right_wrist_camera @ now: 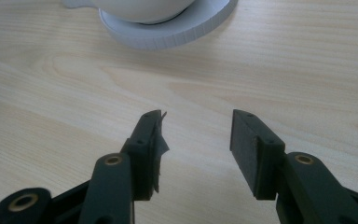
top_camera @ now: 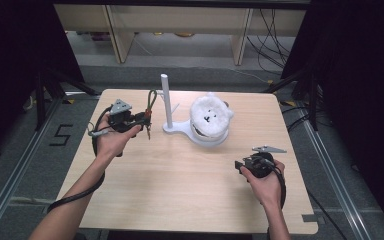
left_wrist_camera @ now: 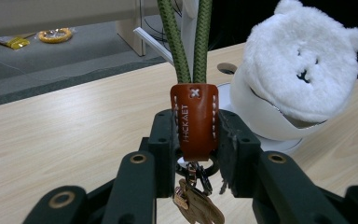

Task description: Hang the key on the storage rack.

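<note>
My left gripper (top_camera: 146,119) is shut on a keychain: its brown leather tab (left_wrist_camera: 194,119) sits between the jaws, a green cord loop (left_wrist_camera: 185,42) rises above, and metal clips with a tan charm (left_wrist_camera: 198,205) hang below. In the high view the keychain (top_camera: 151,107) is held above the table, left of a white stand with an upright post (top_camera: 166,100). A white fluffy bear head (top_camera: 210,116) rests on the stand's round base (right_wrist_camera: 168,32). My right gripper (right_wrist_camera: 196,135) is open with nothing between its jaws, low over the wood at the front right (top_camera: 238,165).
The light wooden table (top_camera: 180,185) has a notch at its front right corner. Shelving legs and cables stand on the floor behind the table. Black frame legs stand at both sides.
</note>
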